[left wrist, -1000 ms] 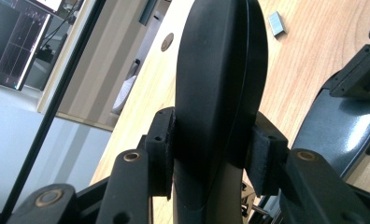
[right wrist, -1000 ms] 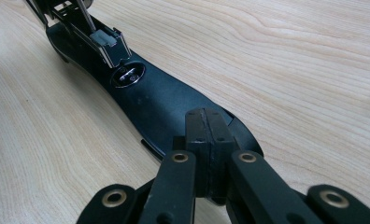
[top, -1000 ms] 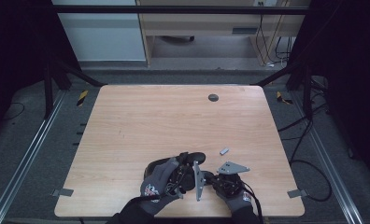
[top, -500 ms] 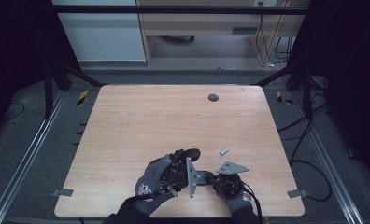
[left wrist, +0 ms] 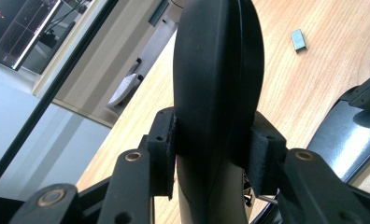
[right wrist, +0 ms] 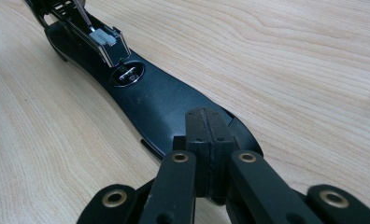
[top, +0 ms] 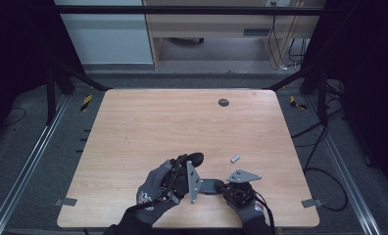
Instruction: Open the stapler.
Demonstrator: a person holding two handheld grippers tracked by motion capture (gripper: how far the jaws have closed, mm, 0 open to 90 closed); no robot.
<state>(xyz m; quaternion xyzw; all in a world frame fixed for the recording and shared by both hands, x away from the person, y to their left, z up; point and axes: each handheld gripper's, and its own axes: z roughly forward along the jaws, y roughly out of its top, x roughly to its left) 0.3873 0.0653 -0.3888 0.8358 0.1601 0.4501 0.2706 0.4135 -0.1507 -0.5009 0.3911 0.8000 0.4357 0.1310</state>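
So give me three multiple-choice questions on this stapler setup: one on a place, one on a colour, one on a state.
1. Where does the staple strip lie?
A. inside the stapler
B. on the floor
C. on the bare table, apart from the stapler

2. What colour is the stapler?
A. black
B. red
C. white

3. How does the left gripper stand?
A. open above the table
B. shut on the stapler's top arm
C. laid down on the table

Answers:
1 C: the high view shows the strip alone on the wood, beyond the stapler.
2 A: its base and top arm show black in both gripper views.
3 B: in the left gripper view both pads press the top arm's sides.
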